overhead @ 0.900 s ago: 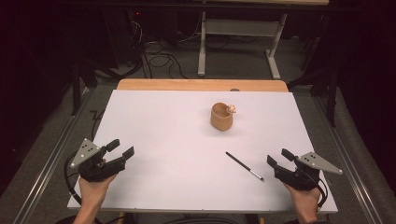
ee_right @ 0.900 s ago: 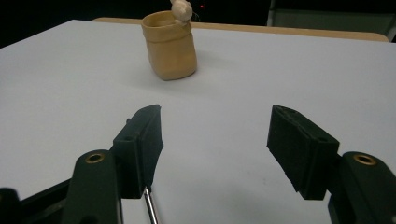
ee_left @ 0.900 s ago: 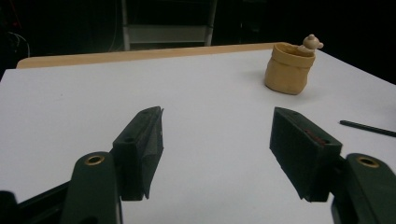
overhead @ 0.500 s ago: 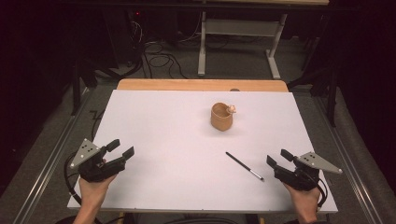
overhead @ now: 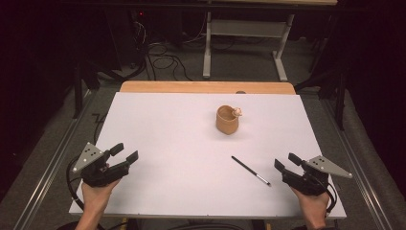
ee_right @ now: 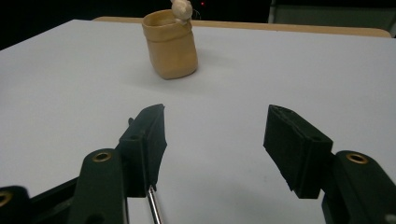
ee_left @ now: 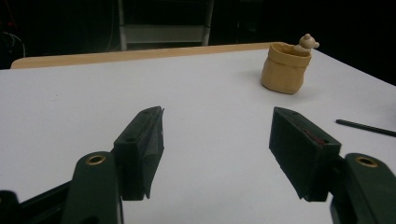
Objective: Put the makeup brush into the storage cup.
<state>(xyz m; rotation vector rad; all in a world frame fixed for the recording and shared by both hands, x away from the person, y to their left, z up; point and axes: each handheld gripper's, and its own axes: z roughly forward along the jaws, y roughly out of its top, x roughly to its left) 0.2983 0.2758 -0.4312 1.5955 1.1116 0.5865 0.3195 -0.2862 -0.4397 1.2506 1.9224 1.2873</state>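
Both grippers (overhead: 127,155) (overhead: 286,163) open, empty; pen (overhead: 250,170) near right

Dark room, grey floor (overhead: 57,143), cables (overhead: 163,57), metal frame (overhead: 244,28) behind

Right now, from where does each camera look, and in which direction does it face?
High view: above the person's side, facing forward and down on the white table; both hands, left gripper and right gripper show.
Left gripper view: low, along its open jaws toward the tan cup.
Right gripper view: low, along its open jaws, above the pen.
All views share cup and pen.
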